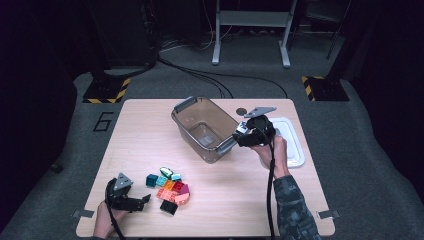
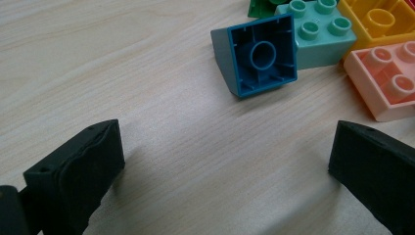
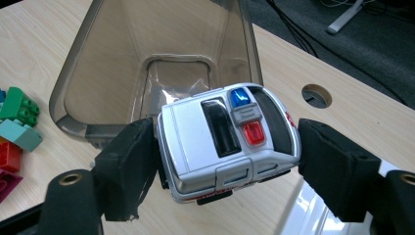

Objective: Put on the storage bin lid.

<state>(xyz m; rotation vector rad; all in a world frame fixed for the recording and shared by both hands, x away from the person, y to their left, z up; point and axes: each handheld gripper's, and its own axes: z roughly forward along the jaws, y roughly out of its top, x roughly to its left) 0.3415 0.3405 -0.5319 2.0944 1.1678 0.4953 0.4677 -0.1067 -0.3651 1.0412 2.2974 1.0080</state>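
A silver toy police car [image 3: 227,139] with blue and red roof lights hangs in the air, my right gripper [image 3: 230,161] shut on its two ends. In the high view this gripper [image 1: 242,134] holds the car [image 1: 243,128] at the near right corner of a clear brownish bin [image 1: 186,131]. The bin [image 3: 107,63] looks empty inside. At the table's near left, my left gripper [image 1: 145,200] rests low, jaws open with nothing between them [image 2: 225,166]. Just beyond its jaws a dark blue brick [image 2: 262,56] lies on its side.
A pile of coloured bricks [image 1: 169,187] lies to the right of the left gripper, among them a mint brick [image 2: 318,32], a pink one [image 2: 386,83] and a yellow one [image 2: 381,19]. A white lid [image 1: 292,140] lies under the right hand. A round hole [image 1: 241,111] is in the tabletop behind the bin.
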